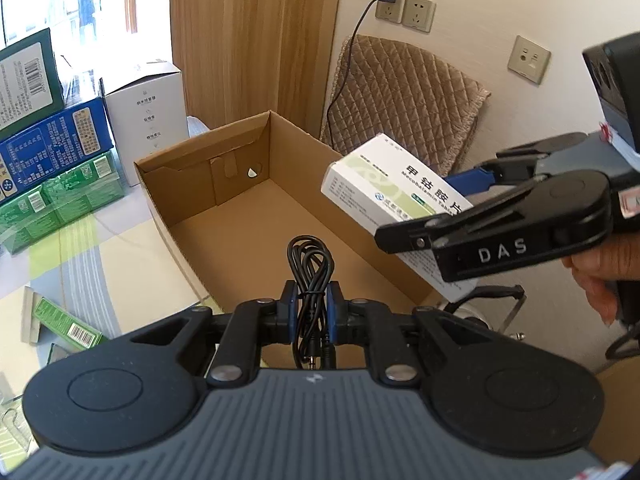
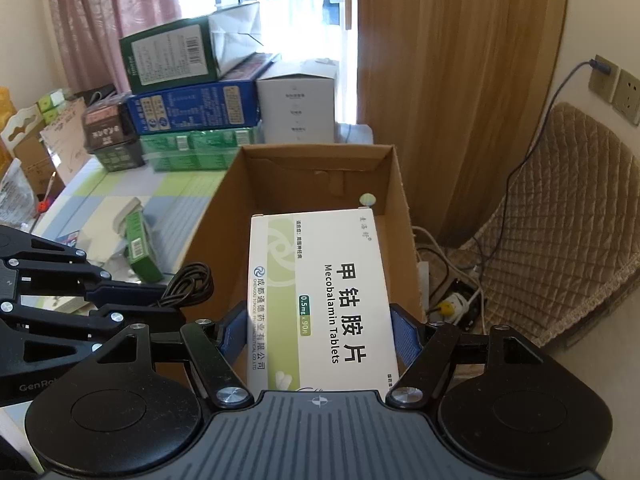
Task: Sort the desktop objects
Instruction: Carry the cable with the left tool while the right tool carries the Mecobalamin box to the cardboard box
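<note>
My left gripper (image 1: 311, 312) is shut on a coiled black cable (image 1: 310, 268) and holds it over the near end of an open cardboard box (image 1: 256, 216). My right gripper (image 2: 318, 334) is shut on a white and green Mecobalamin tablet box (image 2: 320, 288) and holds it above the same cardboard box (image 2: 224, 200). In the left wrist view the tablet box (image 1: 372, 184) and right gripper (image 1: 460, 208) hang over the box's right wall. The left gripper (image 2: 132, 300) and cable (image 2: 188, 280) show at the left of the right wrist view.
A stack of green, blue and white cartons (image 1: 60, 140) stands behind the box at the left. A small green carton (image 1: 68, 324) lies on the checked tablecloth (image 1: 120, 256). A quilted chair (image 1: 400, 96) and wall sockets (image 1: 404, 10) are to the right.
</note>
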`<state>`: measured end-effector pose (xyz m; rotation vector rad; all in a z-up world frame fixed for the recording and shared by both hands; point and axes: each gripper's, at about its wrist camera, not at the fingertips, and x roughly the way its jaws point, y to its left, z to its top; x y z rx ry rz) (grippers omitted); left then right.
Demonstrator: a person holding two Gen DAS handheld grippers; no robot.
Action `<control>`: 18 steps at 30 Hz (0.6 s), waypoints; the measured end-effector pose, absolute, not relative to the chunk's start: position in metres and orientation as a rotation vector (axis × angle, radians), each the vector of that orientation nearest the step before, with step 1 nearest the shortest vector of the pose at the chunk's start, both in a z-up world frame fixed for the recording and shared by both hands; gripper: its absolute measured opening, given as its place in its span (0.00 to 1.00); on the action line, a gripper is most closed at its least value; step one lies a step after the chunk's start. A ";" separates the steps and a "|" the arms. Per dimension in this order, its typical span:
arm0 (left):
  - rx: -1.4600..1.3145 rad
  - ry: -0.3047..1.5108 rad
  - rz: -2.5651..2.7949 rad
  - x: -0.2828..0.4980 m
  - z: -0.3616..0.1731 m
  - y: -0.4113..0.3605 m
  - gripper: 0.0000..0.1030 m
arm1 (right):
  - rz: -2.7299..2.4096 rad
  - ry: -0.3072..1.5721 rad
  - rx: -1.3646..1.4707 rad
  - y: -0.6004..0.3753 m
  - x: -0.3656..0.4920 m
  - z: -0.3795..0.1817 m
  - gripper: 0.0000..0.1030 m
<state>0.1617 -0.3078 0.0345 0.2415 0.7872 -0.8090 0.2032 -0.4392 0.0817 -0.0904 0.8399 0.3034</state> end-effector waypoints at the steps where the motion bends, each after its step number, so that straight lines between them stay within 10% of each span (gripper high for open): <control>1: 0.236 0.790 -0.808 0.165 0.033 -0.309 0.10 | 0.301 0.841 -0.089 -0.441 0.204 0.081 0.67; 18: 0.229 0.766 -0.738 0.174 0.024 -0.283 0.23 | 0.297 0.855 -0.077 -0.439 0.218 0.071 0.67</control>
